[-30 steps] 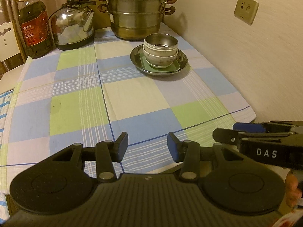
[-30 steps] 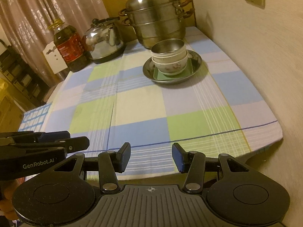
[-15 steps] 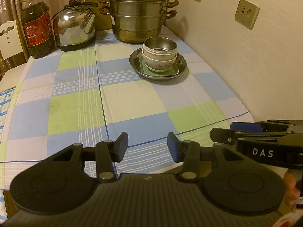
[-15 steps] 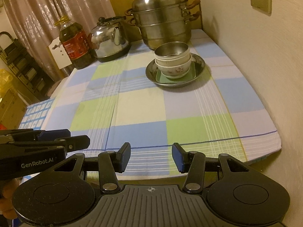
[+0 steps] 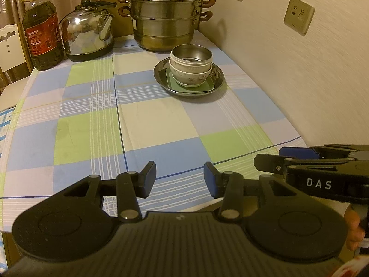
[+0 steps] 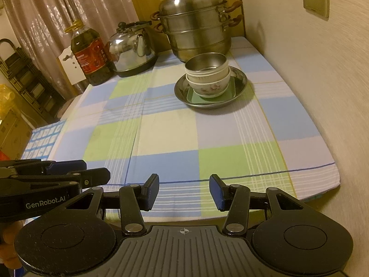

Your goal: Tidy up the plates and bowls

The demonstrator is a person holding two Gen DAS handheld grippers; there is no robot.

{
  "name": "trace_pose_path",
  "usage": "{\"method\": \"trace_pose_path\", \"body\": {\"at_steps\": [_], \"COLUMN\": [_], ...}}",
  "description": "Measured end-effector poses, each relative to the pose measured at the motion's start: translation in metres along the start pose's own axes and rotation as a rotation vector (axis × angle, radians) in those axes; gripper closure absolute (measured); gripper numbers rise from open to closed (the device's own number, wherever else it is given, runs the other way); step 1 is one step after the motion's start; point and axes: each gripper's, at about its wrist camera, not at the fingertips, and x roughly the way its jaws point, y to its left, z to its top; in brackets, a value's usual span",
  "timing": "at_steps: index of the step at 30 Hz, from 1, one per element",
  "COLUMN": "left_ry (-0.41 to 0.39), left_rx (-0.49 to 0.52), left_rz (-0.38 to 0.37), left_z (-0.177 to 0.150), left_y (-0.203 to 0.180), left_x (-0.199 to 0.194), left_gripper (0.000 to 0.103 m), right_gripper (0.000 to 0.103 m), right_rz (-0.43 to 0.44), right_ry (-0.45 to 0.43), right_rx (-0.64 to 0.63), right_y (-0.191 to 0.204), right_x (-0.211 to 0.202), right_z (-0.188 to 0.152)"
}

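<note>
Both tools idle at the lower edge of frame: left gripper (image 5: 180,179) and right gripper (image 6: 184,190) each with jaws parted and nothing between them. Over the last second the view has only drifted slightly (the stack sits a touch lower in frame), so the sorting looks finished. Upper centre, a metal plate (image 5: 219,75) holds a green square dish (image 5: 208,87), a floral bowl (image 5: 190,78) and a steel bowl (image 5: 191,55) nested on top.

steamer pot (image 5: 164,20): lid knob cut by top edge | green square plate (image 5: 207,85): mostly hidden under bowls (image 5: 191,70) | oil bottle (image 6: 91,55) label: too small to read
</note>
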Motion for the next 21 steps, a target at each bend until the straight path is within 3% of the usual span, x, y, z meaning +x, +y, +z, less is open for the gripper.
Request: {"method": "trace_pose_path", "body": {"at_steps": [21], "left_ry": [-0.005], "left_rx": [-0.002], "left_rz": [0.002], "left_z": [-0.0009], "left_y": [-0.0015], "left_x": [-0.0003], "left_gripper": [0.060], "right_gripper": [0.054], "right_rz": [0.001], "right_ry": [-0.001], "right_rx": [-0.002], "right_y": [-0.0020], "right_x": [-0.0002], "right_z": [0.0007]}}
